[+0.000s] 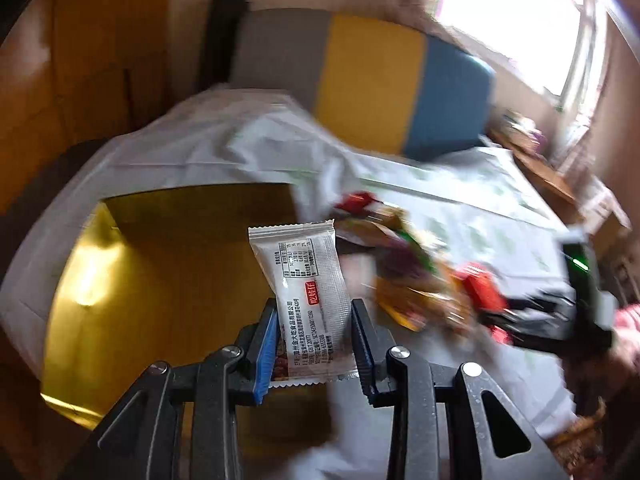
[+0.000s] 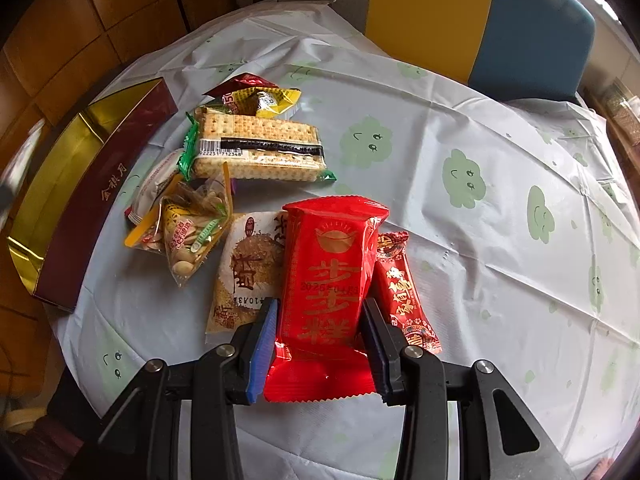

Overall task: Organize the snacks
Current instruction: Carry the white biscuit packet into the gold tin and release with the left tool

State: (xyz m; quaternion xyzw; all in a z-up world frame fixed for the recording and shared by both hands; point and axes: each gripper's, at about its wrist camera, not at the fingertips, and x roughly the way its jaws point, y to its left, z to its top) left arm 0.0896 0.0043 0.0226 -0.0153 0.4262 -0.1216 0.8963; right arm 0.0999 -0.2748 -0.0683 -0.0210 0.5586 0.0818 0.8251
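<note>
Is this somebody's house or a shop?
Probably a home, maybe a dining corner: a table under a cloud-print cloth, a padded chair, a bright window, and loose snacks beside a gift box.

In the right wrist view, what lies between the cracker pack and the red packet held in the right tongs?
Mostly bare tablecloth, seen in the right wrist view. Nothing sits directly between the cracker pack and the red packet; the seed bag lies off to the left.

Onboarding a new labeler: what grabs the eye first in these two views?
The bright red snack packet clamped in the right claw, low over the cloud-print tablecloth. Then the white packet in the left claw, held over the gold-lined box. Loose snacks, like the cracker pack, lie beside the box.
</note>
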